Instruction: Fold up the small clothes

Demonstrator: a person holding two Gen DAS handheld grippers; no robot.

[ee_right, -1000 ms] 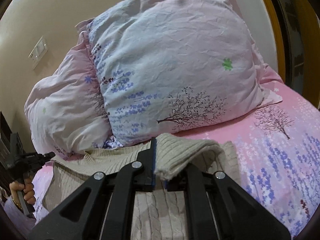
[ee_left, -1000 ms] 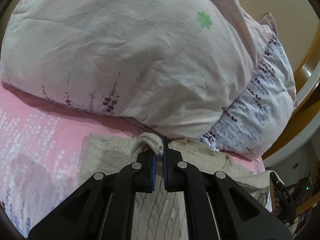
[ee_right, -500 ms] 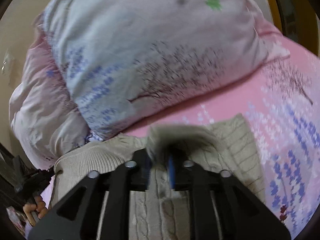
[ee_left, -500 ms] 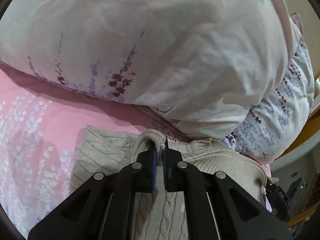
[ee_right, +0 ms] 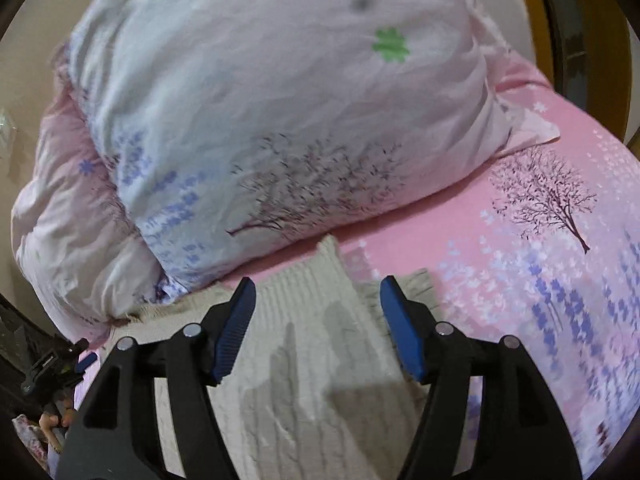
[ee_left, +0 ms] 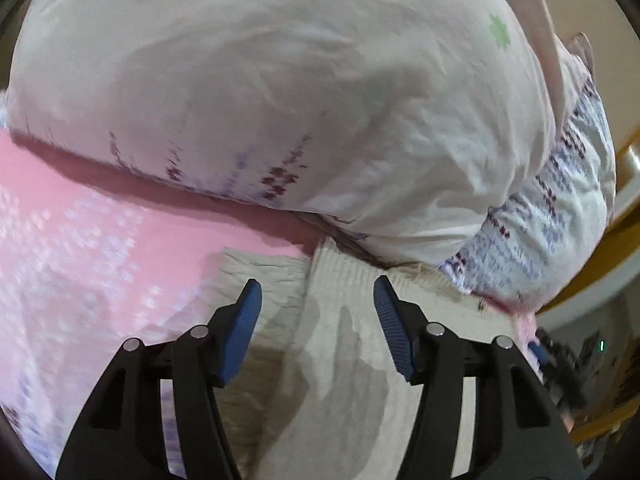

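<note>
Both your left hand-held gripper (ee_left: pixel 317 296) and right hand-held gripper (ee_right: pixel 318 298) are opening, pads clear of the beige sweater (ee_right: pixel 312 380) on the bed (ee_right: pixel 520 272).

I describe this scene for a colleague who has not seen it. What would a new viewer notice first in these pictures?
First, the two big flowered pillows that fill the upper half of both views, on the pink sheet. Below them lies a beige knitted sweater, its folded part under the right gripper, whose jaws are opening with blue pads clear of the knit. The left gripper is opening over it too.
</note>
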